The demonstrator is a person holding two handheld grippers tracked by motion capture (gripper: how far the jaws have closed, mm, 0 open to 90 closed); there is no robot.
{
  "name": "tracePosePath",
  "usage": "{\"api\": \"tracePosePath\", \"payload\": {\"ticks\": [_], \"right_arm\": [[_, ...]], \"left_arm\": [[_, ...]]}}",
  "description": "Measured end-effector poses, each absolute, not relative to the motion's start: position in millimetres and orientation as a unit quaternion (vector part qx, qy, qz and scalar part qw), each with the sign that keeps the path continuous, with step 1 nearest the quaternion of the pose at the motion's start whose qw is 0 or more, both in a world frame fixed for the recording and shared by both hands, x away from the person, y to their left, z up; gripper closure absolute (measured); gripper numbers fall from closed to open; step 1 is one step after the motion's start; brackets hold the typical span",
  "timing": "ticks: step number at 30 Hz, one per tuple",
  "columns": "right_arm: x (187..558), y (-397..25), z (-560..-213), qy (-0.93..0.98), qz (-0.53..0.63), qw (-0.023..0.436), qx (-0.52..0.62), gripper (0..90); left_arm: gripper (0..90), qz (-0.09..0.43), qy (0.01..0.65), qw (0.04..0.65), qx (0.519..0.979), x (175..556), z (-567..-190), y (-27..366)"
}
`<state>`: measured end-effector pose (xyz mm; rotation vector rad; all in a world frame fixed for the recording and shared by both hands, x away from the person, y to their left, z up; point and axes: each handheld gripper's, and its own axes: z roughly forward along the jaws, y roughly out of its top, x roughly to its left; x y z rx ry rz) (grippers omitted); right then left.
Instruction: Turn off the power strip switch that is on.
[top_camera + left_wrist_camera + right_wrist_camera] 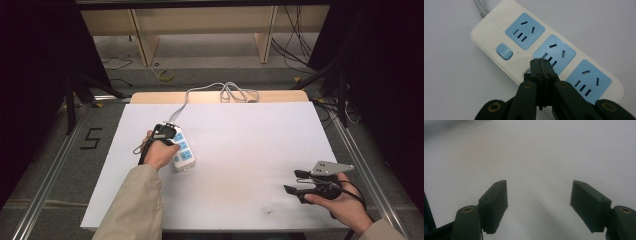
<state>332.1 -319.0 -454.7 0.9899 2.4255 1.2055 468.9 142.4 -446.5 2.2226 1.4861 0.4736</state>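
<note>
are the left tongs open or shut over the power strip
Shut. In the left gripper view the left tongs have both black jaws pressed together with no gap, tips over a blue switch on the cream power strip with blue sockets.

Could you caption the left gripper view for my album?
Shut left tool pressing down at the second switch of a white power strip.

A cream power strip (183, 151) is laid flat on the white tabletop (240, 150), left of centre, angled from far-left to near-right. Three pale-blue sockets are set along its top — with blue rocker switches (504, 51) beside them — and a grey cable (200, 90) is run off toward the far edge.
</note>
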Motion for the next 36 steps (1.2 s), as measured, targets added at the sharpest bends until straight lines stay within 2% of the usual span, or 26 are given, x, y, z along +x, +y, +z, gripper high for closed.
{"api": "tracePosePath", "payload": {"ticks": [13,16,20,36], "right_arm": [[331.7,-318.0,-454.2,0.833,0.416,0.127,0.341,30.3],[331.7,-318.1,-454.3,0.833,0.416,0.127,0.341,30.3],[331.7,-318.3,-454.3,0.834,0.416,0.127,0.34,30.3],[332.1,-317.9,-454.1,0.833,0.418,0.128,0.34,30.4]], "left_arm": [[90.0,0.182,0.531,0.207,0.801,469.6,-446.4,142.2],[90.0,0.213,0.525,0.188,0.802,469.8,-447.9,142.7],[90.0,0.202,0.53,0.203,0.799,470.2,-448.3,146.4],[90.0,0.204,0.52,0.201,0.805,469.2,-448.1,145.4]]}}
